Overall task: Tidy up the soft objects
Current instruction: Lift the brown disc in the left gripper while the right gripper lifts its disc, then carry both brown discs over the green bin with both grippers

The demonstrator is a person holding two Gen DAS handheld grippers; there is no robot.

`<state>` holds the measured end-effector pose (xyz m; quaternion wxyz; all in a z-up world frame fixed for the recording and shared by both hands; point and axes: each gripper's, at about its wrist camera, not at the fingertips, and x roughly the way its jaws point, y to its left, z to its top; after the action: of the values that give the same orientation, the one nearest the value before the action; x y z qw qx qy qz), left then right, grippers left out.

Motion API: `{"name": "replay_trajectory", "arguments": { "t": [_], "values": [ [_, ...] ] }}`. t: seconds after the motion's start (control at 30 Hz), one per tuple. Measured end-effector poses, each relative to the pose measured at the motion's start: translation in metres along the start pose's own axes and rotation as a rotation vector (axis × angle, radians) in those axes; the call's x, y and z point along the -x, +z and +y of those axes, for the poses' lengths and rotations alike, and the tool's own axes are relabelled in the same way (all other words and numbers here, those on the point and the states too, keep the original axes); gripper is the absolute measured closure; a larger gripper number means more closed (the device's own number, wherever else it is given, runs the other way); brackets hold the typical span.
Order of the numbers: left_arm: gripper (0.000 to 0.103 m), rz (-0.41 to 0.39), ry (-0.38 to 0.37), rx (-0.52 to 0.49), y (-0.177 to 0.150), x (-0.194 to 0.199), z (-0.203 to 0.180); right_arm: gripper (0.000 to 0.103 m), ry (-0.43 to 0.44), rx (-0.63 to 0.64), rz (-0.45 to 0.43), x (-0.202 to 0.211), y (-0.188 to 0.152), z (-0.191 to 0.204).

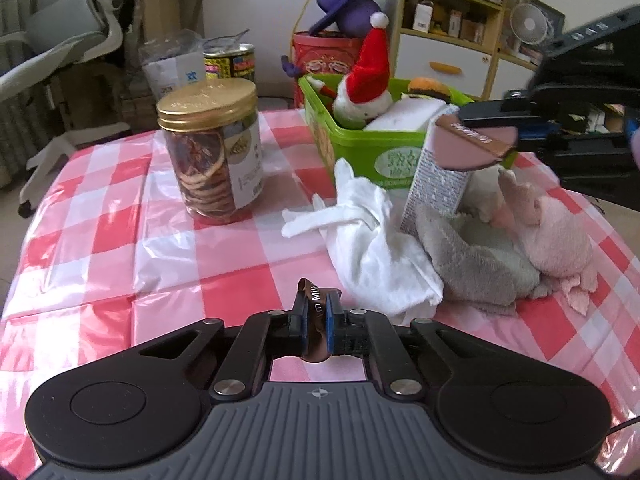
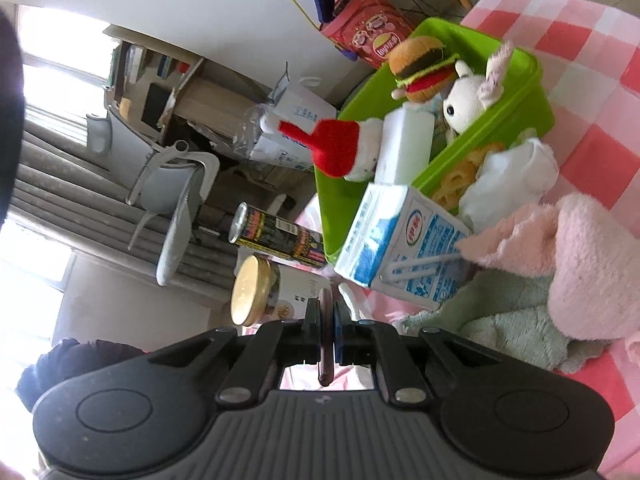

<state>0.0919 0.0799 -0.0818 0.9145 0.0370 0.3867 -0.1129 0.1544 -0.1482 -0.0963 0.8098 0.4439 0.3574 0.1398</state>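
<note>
A green bin (image 1: 352,142) at the back of the checked table holds a Santa-hat plush (image 1: 366,80), a burger plush (image 1: 430,88) and a white block (image 1: 404,114). In front lie a white cloth (image 1: 372,248), a grey towel (image 1: 468,256) and a pink plush (image 1: 556,236). My left gripper (image 1: 316,308) is shut on a brown wrapper piece (image 1: 316,320) low over the table. My right gripper (image 2: 329,312) is shut on a flat brown wrapper piece (image 1: 472,144), held above the milk carton (image 2: 404,240), tilted sideways.
A gold-lidded jar of dried slices (image 1: 212,148) stands left of the bin. A can (image 1: 230,62) and a plastic-wrapped box (image 1: 172,64) sit behind it. A red bucket with a purple toy (image 1: 332,54), shelves (image 1: 452,20) and an office chair (image 1: 64,48) stand beyond the table.
</note>
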Motion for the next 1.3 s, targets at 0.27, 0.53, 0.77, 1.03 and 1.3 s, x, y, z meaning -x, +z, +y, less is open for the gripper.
{"name": "replay_trajectory", "arguments": {
  "t": [0.27,0.53,0.77,1.03,1.3],
  "values": [
    [0.100,-0.049,0.029,0.067,0.009,0.016,0.008,0.103,0.057,-0.009,-0.036,0.026,0.014,-0.001],
    [0.100,-0.121,0.036,0.116,0.022,0.033,0.006,0.103,0.107,-0.072,-0.120,0.052,0.040,-0.015],
    [0.100,-0.164,0.028,0.165,0.033,0.038,0.001,0.103,0.106,-0.167,-0.187,0.070,0.063,-0.046],
    [0.100,-0.176,0.028,0.162,0.051,0.029,-0.013,0.103,0.066,-0.201,-0.218,0.072,0.081,-0.070],
    [0.100,-0.197,-0.002,0.099,0.092,0.016,-0.031,0.103,0.007,-0.151,-0.237,0.064,0.101,-0.069]
  ]
}}
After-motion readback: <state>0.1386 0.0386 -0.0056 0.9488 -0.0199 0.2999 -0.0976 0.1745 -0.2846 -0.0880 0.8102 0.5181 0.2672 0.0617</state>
